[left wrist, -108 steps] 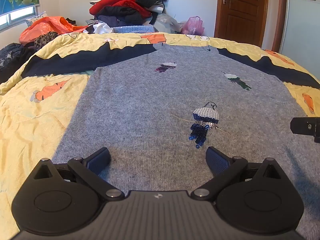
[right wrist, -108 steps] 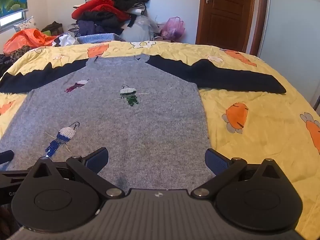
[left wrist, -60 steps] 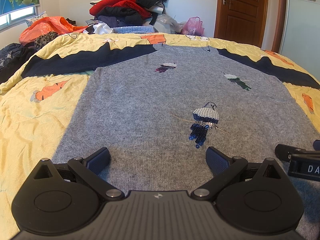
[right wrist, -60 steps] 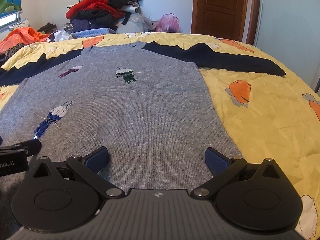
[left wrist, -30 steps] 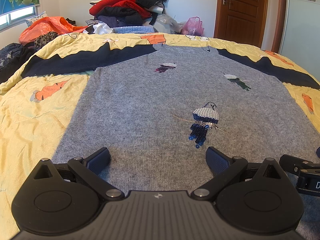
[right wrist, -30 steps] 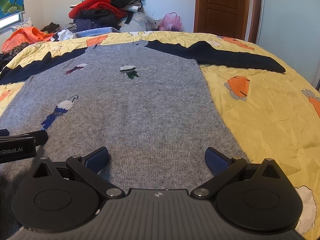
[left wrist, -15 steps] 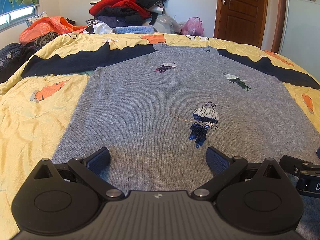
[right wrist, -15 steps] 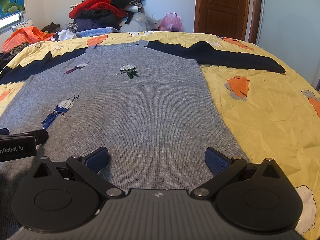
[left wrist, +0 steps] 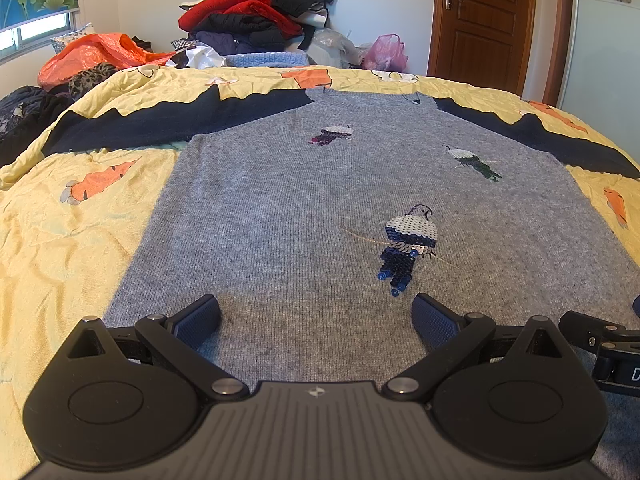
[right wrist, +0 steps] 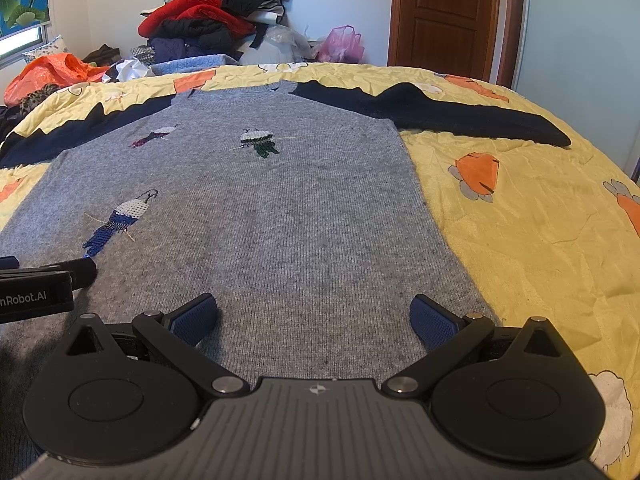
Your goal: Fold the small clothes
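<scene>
Across the yellow bedspread [left wrist: 72, 240] the grey sweater [left wrist: 304, 208] lies flat, sleeves spread. Left gripper [left wrist: 316, 316] and right gripper [right wrist: 314, 316] hover over its near hem, both spread wide, empty. Folding not yet begun; next likely calls for pinching the 2 hem corners.

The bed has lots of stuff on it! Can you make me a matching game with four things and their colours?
Things:
1. sweater body
2. sweater sleeve
3. bedspread
4. door

Colours:
A. brown
B. yellow with orange pictures
C. grey
D. dark navy

Pairs: 1-C, 2-D, 3-B, 4-A
</scene>
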### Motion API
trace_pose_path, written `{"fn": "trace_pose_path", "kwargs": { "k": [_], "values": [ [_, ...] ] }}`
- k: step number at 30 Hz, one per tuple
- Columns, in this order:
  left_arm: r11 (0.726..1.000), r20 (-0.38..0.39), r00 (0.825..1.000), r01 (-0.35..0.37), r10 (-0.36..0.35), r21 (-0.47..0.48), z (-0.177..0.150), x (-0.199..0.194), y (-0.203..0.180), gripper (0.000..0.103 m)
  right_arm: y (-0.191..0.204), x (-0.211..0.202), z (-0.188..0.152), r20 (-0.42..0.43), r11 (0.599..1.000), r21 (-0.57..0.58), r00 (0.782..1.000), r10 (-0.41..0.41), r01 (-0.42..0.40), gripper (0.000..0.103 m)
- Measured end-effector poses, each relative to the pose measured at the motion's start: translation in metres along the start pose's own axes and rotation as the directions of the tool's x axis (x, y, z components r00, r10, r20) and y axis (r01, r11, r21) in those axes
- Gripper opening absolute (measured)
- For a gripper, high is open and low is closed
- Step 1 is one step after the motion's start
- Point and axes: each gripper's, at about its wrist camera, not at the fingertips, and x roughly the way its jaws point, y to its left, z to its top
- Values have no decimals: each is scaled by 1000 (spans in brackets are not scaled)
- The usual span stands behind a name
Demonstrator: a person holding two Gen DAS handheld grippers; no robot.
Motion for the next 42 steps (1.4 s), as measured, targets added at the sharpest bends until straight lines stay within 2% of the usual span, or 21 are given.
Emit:
{"fn": "trace_pose_path", "kwargs": {
  "k": [10, 15, 18, 21, 24, 27, 29, 31, 34, 36, 40, 42],
  "values": [
    [1000, 0, 1000, 0, 0, 1, 0, 0, 0, 103, 0, -1, 1, -9, 1000, -8, 1000, 3, -3, 103],
    [1000, 0, 1000, 0, 0, 1, 0, 0, 0, 103, -5, 0, 22, -75, 997, -49, 996, 53, -57, 103],
    [1000, 0, 1000, 0, 0, 1, 0, 0, 0, 103, -19, -5, 47, 8, 994, -88, 998, 58, -57, 103],
    [1000, 0, 1000, 0, 0, 1, 0, 0, 0, 103, -49, 0, 79, 134, 992, -125, 990, 48, -31, 103],
    [1000, 1, 1000, 1, -1, -1, 0, 0, 1, 103, -94, 21, 113, 182, 994, -107, 983, 28, -9, 103],
    [1000, 4, 1000, 2, -2, -5, 0, -3, 0, 103, -152, 43, 146, 194, 1000, 22, 981, -6, 2, 103],
    [1000, 5, 1000, -1, 1, -3, -1, -3, -2, 103, -197, 56, 162, 187, 988, 152, 982, -29, 0, 103],
    [1000, 6, 1000, -4, 4, -3, -1, -2, -1, 103, -243, 71, 172, 175, 959, 283, 984, -44, -8, 103],
    [1000, 8, 1000, -2, 2, -6, -1, -1, 0, 103, -305, 100, 173, 123, 878, 479, 990, -63, -4, 103],
    [1000, 9, 1000, -1, 1, -9, -1, -1, 1, 103, -341, 115, 166, 129, 803, 595, 991, -43, -42, 103],
    [1000, 12, 1000, 3, -3, -15, -1, -1, 2, 103, -387, 142, 144, 192, 615, 773, 981, 6, -155, 103],
    [1000, 12, 1000, 3, -3, -15, -1, -1, 2, 103, -396, 153, 138, 218, 571, 800, 976, 11, -185, 101]
  ]
}}
